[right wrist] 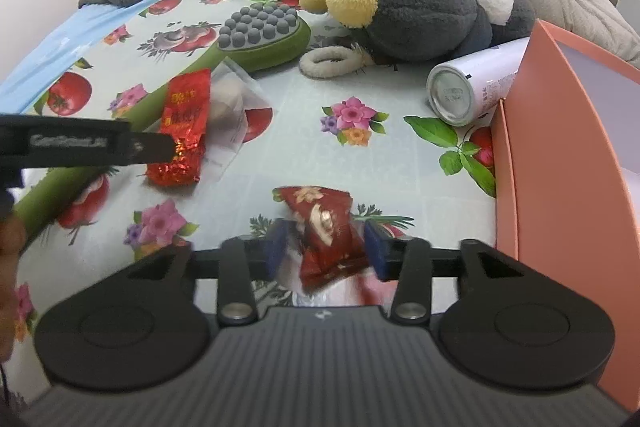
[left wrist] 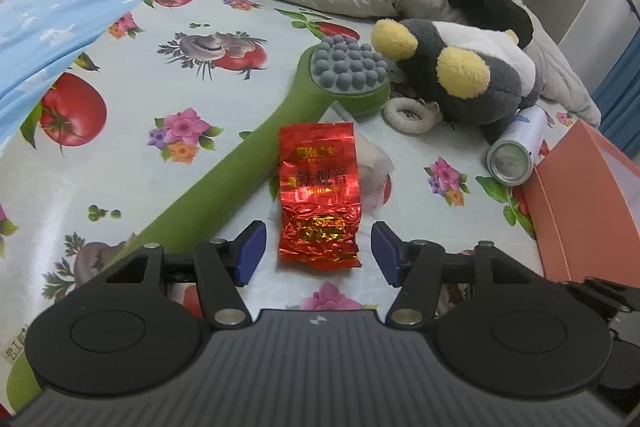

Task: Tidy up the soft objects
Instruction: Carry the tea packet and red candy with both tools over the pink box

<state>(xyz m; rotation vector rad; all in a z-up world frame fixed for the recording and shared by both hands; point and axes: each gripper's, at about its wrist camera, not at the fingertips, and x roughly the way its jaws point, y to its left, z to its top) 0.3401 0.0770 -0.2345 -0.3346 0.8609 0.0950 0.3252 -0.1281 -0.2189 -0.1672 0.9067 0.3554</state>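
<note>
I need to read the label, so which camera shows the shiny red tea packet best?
The left wrist view: the red tea packet lies flat, centred and whole, ahead of the open left gripper. The right wrist view shows it small, off to the left, angled, partly behind a black bar.

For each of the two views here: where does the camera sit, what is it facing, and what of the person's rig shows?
Left wrist: on the left gripper, low over the bed, facing the red foil packet between open jaws.
Right wrist: on the right gripper, facing a dark red snack pouch between its fingers; the left gripper crosses at left.
Shared: green massager, plush toy, can, orange box.
</note>
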